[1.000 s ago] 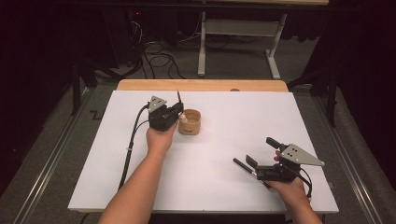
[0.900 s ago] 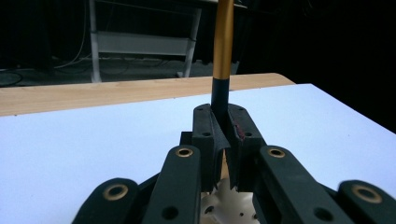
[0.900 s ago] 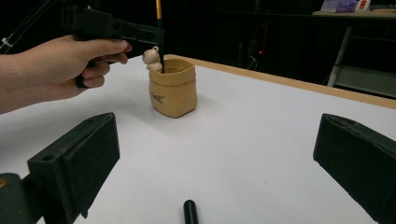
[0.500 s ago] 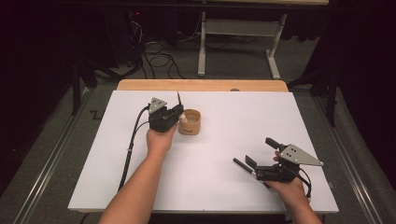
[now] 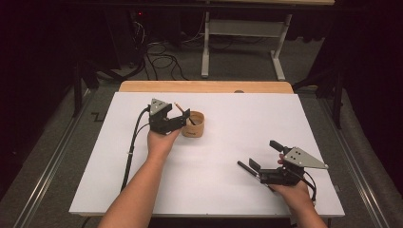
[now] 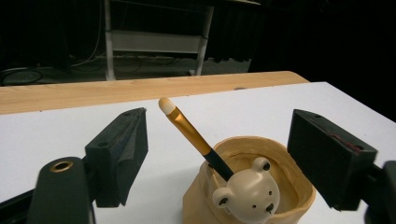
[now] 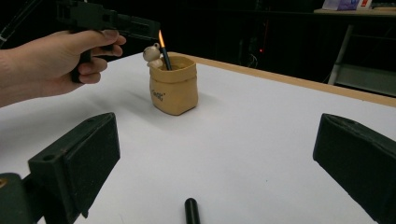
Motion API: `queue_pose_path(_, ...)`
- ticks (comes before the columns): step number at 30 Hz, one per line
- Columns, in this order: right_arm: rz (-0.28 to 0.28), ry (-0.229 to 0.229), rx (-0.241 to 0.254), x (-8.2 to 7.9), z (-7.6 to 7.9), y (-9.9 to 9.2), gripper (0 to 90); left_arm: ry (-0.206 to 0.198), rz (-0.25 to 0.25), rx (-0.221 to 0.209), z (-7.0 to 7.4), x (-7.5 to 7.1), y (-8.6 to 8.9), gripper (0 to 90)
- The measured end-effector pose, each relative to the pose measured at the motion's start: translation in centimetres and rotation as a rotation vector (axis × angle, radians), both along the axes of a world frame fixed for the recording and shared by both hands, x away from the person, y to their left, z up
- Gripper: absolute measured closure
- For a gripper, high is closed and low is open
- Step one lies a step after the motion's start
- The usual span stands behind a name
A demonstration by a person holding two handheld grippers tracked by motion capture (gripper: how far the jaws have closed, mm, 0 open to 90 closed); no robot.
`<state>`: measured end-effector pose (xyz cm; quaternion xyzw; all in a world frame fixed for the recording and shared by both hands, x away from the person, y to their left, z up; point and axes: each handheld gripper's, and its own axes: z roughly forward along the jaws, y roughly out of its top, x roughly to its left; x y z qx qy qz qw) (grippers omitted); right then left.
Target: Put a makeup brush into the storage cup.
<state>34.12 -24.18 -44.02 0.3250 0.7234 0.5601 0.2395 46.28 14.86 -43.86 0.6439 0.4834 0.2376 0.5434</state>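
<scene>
A tan, bag-shaped pot [image 5: 194,125] with a small bear head [image 6: 250,190] on its rim stands on the white table. A brush [image 6: 187,129] with a gold ferrule, black handle and pale tip leans in it, tilted left. My left gripper [image 6: 224,156] is open, one jaw on each side of the pot's top, touching nothing; from above the left gripper [image 5: 182,120] sits just left of the pot. My right gripper [image 5: 264,156] hovers open near the front right. A black stick [image 7: 190,211] lies on the table between its jaws. The right gripper view shows the pot [image 7: 173,91] farther off.
The white table top [image 5: 223,190] has a wooden strip [image 5: 204,86] along its far edge. Beyond it are a metal table frame [image 5: 242,33] and floor cables [image 5: 161,59]. A cable [image 5: 133,142] trails from the left gripper across the table's left half.
The brush tip sits a little lower and leans more to the left than before. Both hands have hardly moved.
</scene>
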Motion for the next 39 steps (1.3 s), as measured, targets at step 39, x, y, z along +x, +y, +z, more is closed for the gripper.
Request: queue_pose_path(39, -0.011, 0.008, -0.008, 0.0, -0.2, 0.1, 1.3, -0.048, -0.019, 0.076, 0.1, -4.9, 1.5, 0.4)
